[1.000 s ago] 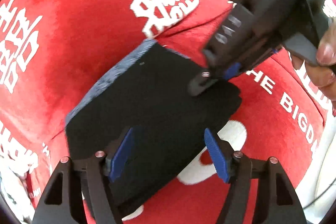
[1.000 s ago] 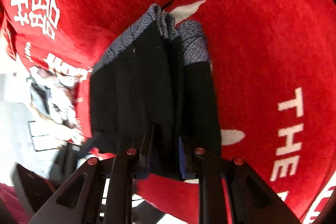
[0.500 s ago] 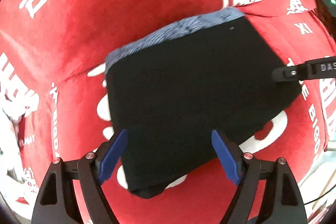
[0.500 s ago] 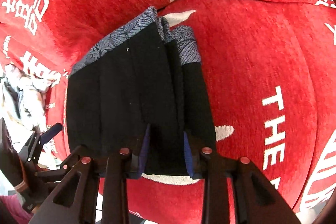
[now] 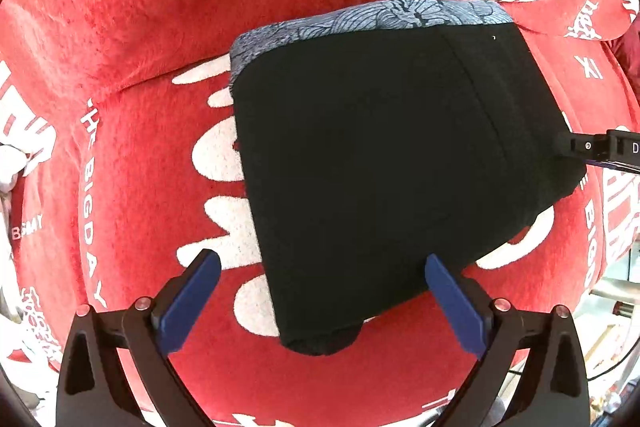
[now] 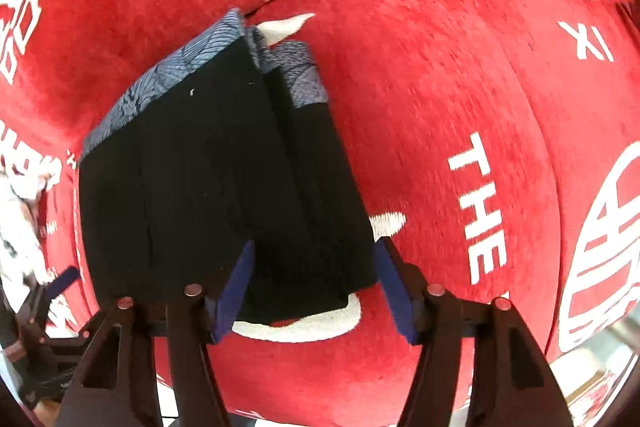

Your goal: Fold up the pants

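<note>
On my left side, my left jaws are spread as wide as they go, and they have just been opening. They point down at the pants. The near corner of the pants sits in the gap between the blue pads, but the pads do not touch it.

The pants are black with a blue-grey patterned band along the far edge. They lie folded into a thick, neat bundle on a red blanket with white letters. I cannot tell what is under the blanket.

On my right side, my right jaws have just been opening too. They stand partly spread around the near end of the bundle, and I think they have let go.

From the right jaws, the bundle runs long and straight away, with the band at the far end. Those jaws are nearer. I think the folding is about done.
</note>
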{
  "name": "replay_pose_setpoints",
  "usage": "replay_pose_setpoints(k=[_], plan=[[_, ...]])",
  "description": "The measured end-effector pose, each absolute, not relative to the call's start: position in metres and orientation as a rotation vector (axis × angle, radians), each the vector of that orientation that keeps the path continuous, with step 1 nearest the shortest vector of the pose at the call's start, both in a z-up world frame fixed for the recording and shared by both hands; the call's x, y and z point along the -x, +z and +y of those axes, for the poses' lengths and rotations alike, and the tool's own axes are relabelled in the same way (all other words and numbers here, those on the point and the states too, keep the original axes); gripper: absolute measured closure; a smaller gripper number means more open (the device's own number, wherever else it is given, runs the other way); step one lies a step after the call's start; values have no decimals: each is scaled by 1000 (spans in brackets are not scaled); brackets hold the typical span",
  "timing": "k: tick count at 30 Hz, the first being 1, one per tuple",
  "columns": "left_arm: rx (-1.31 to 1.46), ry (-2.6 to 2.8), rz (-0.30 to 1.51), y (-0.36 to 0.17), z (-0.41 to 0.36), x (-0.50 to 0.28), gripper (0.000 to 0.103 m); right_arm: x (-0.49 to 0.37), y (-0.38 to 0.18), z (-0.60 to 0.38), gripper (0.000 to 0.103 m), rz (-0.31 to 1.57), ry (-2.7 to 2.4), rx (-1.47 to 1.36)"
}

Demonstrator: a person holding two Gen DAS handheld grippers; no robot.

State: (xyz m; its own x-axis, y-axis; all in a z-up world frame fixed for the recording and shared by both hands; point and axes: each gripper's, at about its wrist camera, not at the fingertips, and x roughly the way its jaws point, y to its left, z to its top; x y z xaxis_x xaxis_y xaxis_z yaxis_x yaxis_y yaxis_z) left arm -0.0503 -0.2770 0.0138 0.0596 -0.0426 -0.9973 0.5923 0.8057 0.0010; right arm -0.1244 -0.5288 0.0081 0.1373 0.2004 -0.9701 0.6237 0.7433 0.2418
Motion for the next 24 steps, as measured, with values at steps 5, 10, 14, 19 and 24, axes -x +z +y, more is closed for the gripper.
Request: replay_pose_setpoints(k=[5,10,14,19,24], plan=[[-473,-530,1451,14,-268,45,0,125,13,-523,33,1433,-413,-697],[-477,-552,1452,14,-260,44,0,125,22,-510,24,1443,-460,-652],[-482,-578,1454,12,-256,43,0,128,29,-505,23,1436,-464,-658],[-428,-586,1474,6,-253,32,0,145,29,-500,21,1407,-403,-725],[-330,-532,1450,18,-243,11,0,149,27,-507,21,1350,-297,-768]])
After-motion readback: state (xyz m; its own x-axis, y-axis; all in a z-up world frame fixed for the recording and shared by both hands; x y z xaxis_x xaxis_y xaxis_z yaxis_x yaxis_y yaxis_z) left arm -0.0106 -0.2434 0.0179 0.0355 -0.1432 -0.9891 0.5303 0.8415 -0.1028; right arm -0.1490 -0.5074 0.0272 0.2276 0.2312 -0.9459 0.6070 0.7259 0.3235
